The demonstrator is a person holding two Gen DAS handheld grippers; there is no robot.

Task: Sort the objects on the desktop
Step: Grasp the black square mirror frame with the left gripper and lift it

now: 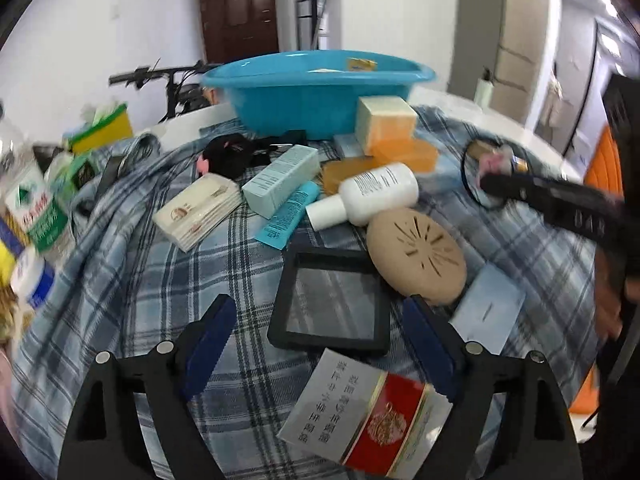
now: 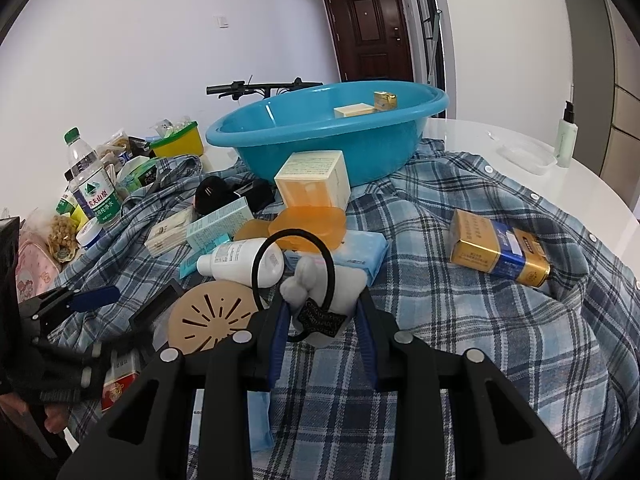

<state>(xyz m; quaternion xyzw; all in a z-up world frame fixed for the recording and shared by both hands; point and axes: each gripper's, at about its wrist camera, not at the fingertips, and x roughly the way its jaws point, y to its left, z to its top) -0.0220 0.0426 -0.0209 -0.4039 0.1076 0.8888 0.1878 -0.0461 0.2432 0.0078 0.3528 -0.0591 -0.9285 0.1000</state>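
Red-and-silver carton [image 1: 362, 412] printed with Chinese characters lies on the plaid shirt [image 1: 160, 280] between the spread fingers of the left tool [image 1: 320, 344], untouched. The right tool [image 2: 325, 320] grips a plush hair tie [image 2: 316, 280] above the shirt. The bottle [image 2: 90, 178] label reads 农夫山泉.

I am working in a home: brown entry door [image 2: 370, 26], parked bicycle [image 1: 168, 80], toiletries on a shirt-covered table [image 2: 500, 136].

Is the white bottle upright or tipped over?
Tipped: the white bottle lies on its side on the plaid shirt, cap toward the left.
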